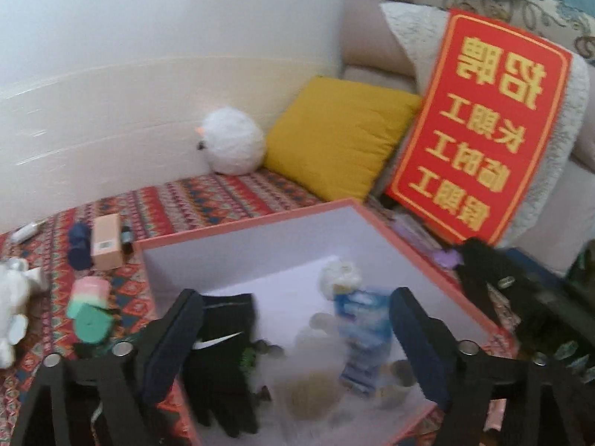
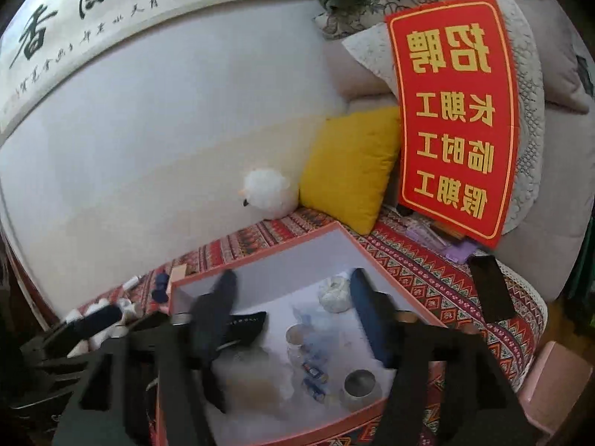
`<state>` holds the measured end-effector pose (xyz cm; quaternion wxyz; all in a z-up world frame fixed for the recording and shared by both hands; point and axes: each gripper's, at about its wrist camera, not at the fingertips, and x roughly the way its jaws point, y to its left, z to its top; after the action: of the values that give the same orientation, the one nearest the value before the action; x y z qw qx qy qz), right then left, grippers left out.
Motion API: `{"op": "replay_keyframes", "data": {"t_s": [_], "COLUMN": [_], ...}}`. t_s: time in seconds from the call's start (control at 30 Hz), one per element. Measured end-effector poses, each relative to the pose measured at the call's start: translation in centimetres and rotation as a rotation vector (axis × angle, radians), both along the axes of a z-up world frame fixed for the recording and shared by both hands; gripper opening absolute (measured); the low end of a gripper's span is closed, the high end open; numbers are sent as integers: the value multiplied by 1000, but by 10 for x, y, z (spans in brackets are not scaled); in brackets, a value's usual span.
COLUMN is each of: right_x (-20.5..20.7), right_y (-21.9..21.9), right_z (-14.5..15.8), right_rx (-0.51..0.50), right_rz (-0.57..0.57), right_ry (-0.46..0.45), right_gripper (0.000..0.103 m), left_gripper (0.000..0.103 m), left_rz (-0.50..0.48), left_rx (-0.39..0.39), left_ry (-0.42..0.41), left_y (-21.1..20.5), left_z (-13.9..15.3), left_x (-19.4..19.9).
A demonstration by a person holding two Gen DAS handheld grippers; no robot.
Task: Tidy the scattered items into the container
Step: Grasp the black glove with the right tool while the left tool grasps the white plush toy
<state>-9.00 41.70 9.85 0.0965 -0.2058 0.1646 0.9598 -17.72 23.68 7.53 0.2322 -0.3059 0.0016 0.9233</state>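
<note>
Our left gripper hangs over the orange-rimmed box with its jaws spread wide and nothing between them; our right gripper does likewise. Inside the box lie a black glove, a blue packet and a white wad. A tan carton and green roll remain on the patterned bedspread by the box's left wall.

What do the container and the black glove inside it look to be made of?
Container: probably cardboard, going by its thin, flat, straight walls, matte white inside with coral-orange edges. Black glove: seemingly soft knit or synthetic fabric; it lies limp, matte, with a white printed logo. Blur leaves the texture uncertain.
</note>
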Motion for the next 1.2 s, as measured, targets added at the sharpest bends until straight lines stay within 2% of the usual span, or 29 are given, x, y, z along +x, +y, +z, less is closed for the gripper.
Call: {"op": "replay_keyframes", "data": {"t_s": [0.17, 0.27, 0.47, 0.6, 0.67, 0.77, 0.83, 0.97, 1.0, 1.1, 1.2], "right_x": [1, 0, -18, -41, -57, -84, -103, -132, -137, -152, -165], "right_y": [-21, -52, -160, -241, -282, -318, -330, -331, -329, -327, -328], "right_z": [3, 2, -9, -45, -71, -113, -141, -185, -193, -215, -232], "right_rx": [-20, -6, 78, 181, 233, 263, 285, 341, 349, 364, 378], "right_rz": [52, 124, 365, 533, 603, 640, 620, 556, 544, 523, 511], "right_ry": [15, 24, -9, -101, -184, -325, -416, -535, -558, -617, -660], "right_gripper": [81, 84, 89, 89, 89, 89, 89, 89, 89, 89, 89], "left_gripper": [91, 91, 91, 91, 91, 92, 92, 93, 93, 93, 99], "left_rz": [90, 172, 380, 535, 601, 648, 664, 656, 642, 645, 691], "left_rx": [4, -23, -117, -154, -182, -300, -466, -805, -867, -1035, -1153], "left_ry": [-40, -65, -116, -137, -134, -125, -68, 57, 80, 168, 281], "left_y": [-52, -98, -205, -275, -303, -322, -320, -302, -296, -284, -278], "left_z": [-17, -37, -83, -98, -103, -114, -126, -161, -171, -192, -198], "left_x": [7, 18, 35, 37, 33, 15, 1, -27, -33, -55, -75]}}
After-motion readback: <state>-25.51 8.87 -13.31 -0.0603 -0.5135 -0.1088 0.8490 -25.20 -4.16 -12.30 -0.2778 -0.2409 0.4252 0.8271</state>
